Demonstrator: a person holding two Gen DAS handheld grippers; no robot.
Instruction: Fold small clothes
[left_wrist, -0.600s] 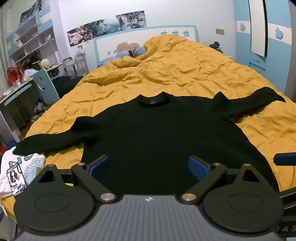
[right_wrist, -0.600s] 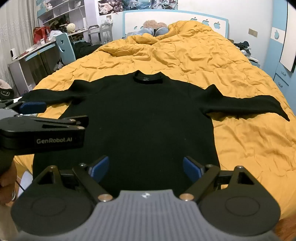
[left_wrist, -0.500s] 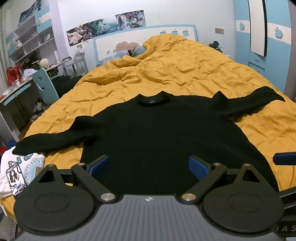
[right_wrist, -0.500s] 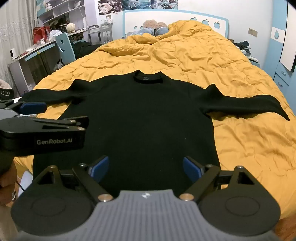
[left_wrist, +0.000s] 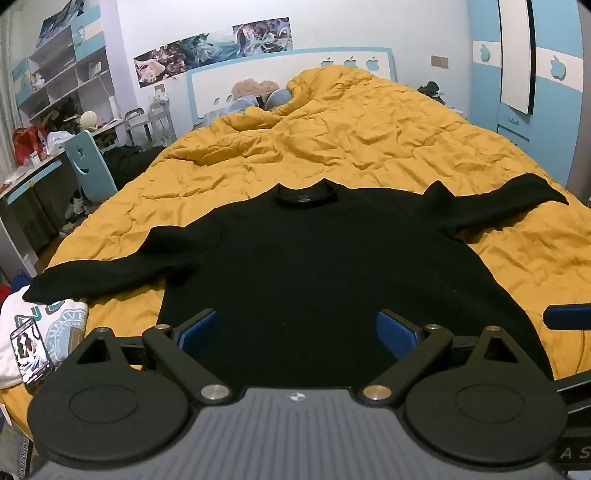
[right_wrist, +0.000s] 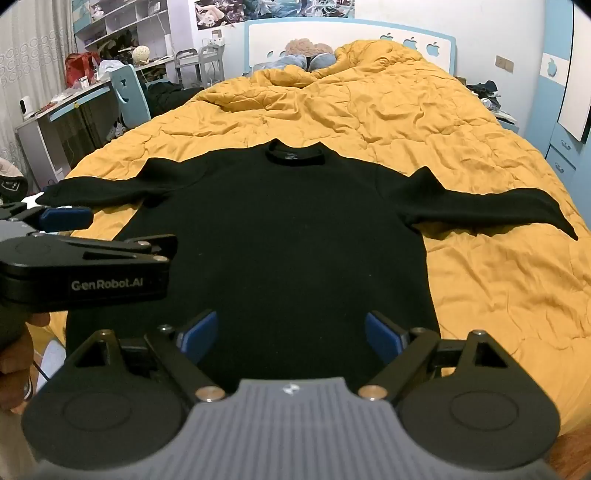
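A black long-sleeved sweater (left_wrist: 306, 266) lies flat on the yellow quilt (left_wrist: 369, 147), collar away from me and both sleeves spread out. It shows the same way in the right wrist view (right_wrist: 288, 236). My left gripper (left_wrist: 297, 332) is open and empty, above the sweater's near hem. My right gripper (right_wrist: 290, 336) is open and empty, also above the near hem. The left gripper (right_wrist: 62, 218) shows from the side in the right wrist view, near the left sleeve's end. A blue pad of the right gripper (left_wrist: 565, 316) shows at the right edge of the left wrist view.
A folded white printed garment (left_wrist: 33, 332) with a phone (left_wrist: 27, 350) on it lies at the bed's near left corner. A desk (right_wrist: 55, 122), chair (right_wrist: 129, 92) and shelves stand left of the bed. A blue wardrobe (left_wrist: 535, 92) stands on the right.
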